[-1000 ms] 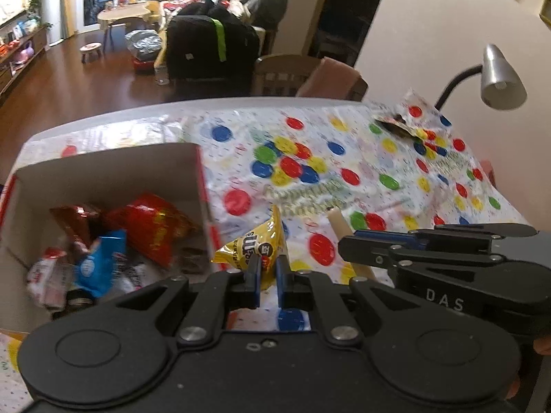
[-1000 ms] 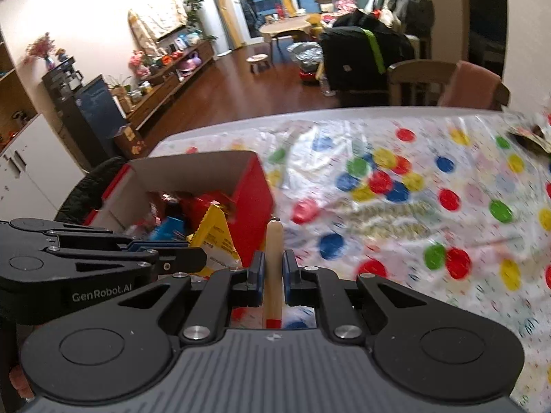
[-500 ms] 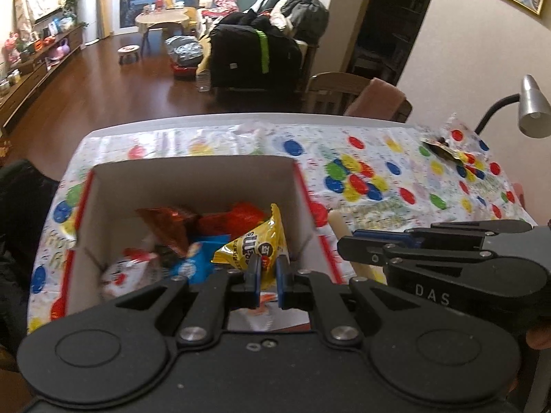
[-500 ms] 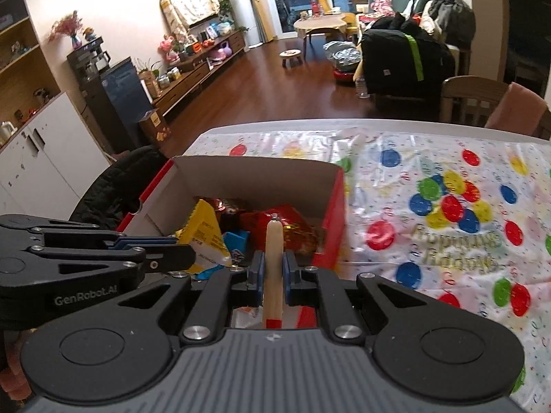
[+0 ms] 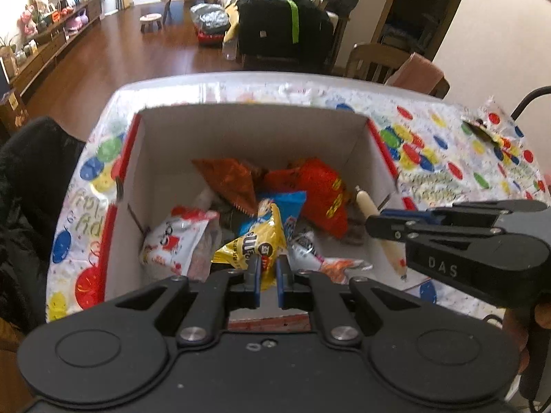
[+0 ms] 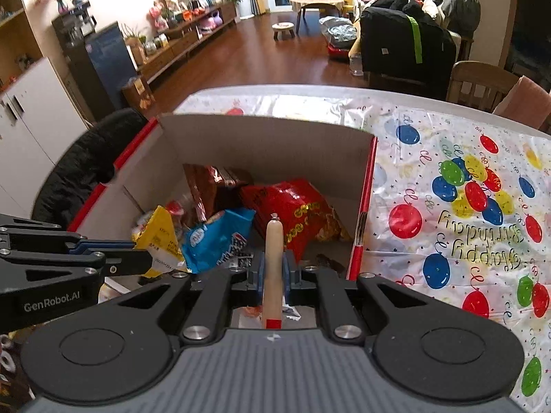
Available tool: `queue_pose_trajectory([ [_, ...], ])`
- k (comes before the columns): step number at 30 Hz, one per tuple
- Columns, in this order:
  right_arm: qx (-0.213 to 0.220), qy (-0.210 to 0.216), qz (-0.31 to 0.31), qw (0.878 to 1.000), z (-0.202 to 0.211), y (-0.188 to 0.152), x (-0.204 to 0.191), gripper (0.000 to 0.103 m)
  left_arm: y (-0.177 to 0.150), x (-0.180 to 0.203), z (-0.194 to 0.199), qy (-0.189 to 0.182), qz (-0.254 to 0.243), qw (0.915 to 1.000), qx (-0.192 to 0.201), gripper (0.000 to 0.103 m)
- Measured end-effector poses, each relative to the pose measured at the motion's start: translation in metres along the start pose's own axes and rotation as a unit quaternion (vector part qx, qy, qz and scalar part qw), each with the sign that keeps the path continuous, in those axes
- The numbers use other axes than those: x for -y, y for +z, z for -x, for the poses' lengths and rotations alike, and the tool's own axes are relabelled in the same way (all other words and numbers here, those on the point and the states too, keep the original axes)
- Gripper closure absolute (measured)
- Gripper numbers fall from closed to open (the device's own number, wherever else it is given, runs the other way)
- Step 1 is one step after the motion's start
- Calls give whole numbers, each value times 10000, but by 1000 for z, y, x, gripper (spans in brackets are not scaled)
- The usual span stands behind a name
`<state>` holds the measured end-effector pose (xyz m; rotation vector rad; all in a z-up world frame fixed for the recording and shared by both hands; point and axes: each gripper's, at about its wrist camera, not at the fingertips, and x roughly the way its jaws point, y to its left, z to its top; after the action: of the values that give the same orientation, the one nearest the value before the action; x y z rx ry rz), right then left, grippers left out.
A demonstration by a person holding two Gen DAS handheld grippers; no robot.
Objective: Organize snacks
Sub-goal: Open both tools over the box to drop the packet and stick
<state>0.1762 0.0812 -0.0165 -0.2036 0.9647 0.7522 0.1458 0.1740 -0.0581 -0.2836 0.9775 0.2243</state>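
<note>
**Two snacks held over the box, ready to drop**

The left gripper [image 5: 267, 275] has its jaws clamped on the lower edge of a yellow candy packet [image 5: 256, 246], and the right gripper [image 6: 273, 272] has its jaws pinched around a pale sausage stick [image 6: 273, 258] that stands nearly upright between them. Both snacks hang above the open cardboard box [image 5: 251, 127], which has red outer sides and already holds a red chip bag [image 5: 320, 196], a brown-orange bag [image 5: 229, 180], a blue packet [image 5: 284, 206] and a white-and-red packet [image 5: 175, 241].

The step in hand looks like the release. To do it well, each snack should probably be lowered close to the pile before the jaws part, so nothing bounces over the box wall. The sausage stick sits nearer the box's right wall, with a bare patch of floor below it; that seems the better landing spot. The packet is light and crinkly, so it may cling to one finger; a wide opening should free it. Letting go one side at a time would keep the two grippers, which are near each other, from colliding.

The box rests on a table under a plastic cloth [image 6: 465, 206] printed with coloured balloons and birthday lettering. Beyond the box, a wooden chair [image 6: 482, 82] stands at the table's far edge, then dark wood flooring, a black suitcase [image 6: 406, 41] and a round table [image 6: 315, 0] near the windows.
</note>
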Motion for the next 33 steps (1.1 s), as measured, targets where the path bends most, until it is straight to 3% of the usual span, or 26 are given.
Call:
queue_pose_trajectory([
  [16,-297,-172,-70,9994,-20,-11,-4,92,-10,1,-29,-48,-229,9991,-363,96],
  [33,-38,-38,-141,9999,7,-18,-11,92,-15,-4,-10,64,-94,9999,-98,73],
])
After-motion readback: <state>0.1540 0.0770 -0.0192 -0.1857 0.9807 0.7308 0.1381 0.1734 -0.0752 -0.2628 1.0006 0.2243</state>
